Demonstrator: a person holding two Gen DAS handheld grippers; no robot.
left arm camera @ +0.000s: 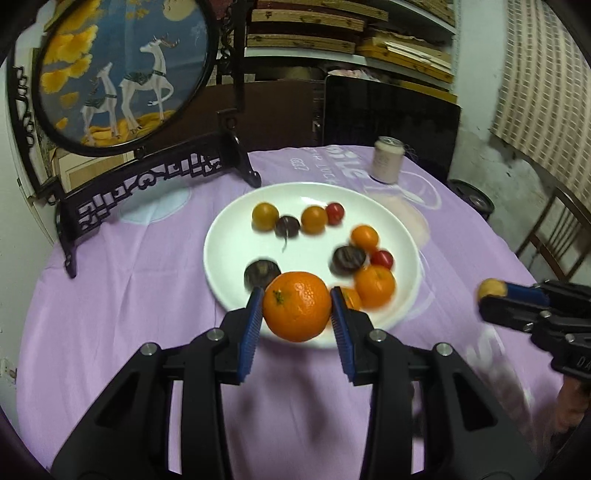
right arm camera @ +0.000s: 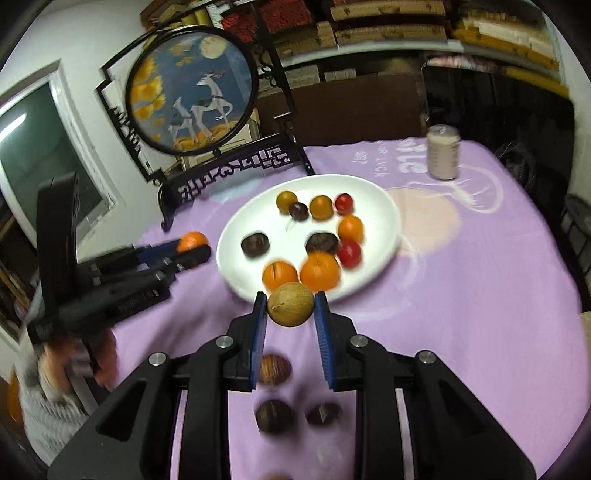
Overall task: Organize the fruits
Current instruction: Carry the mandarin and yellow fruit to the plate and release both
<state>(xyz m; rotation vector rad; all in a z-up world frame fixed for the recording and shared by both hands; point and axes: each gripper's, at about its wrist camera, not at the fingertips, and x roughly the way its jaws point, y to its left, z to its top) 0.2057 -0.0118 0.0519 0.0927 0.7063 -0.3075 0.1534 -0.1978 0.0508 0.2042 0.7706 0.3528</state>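
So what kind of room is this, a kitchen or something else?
Probably a lived-in home room used partly for storage, not clearly a kitchen. A table under a lilac cloth holds a white plate of fruit, beside a round deer-painted ornamental screen, with shelves of stacked boards behind.

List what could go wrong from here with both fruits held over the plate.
The plate is crowded, so the orange in the left hand-held gripper may knock neighbours on landing.

The tan fruit sits at the tips of the right hand-held gripper and could slip.

Loose dark fruits on the tablecloth could get bumped.
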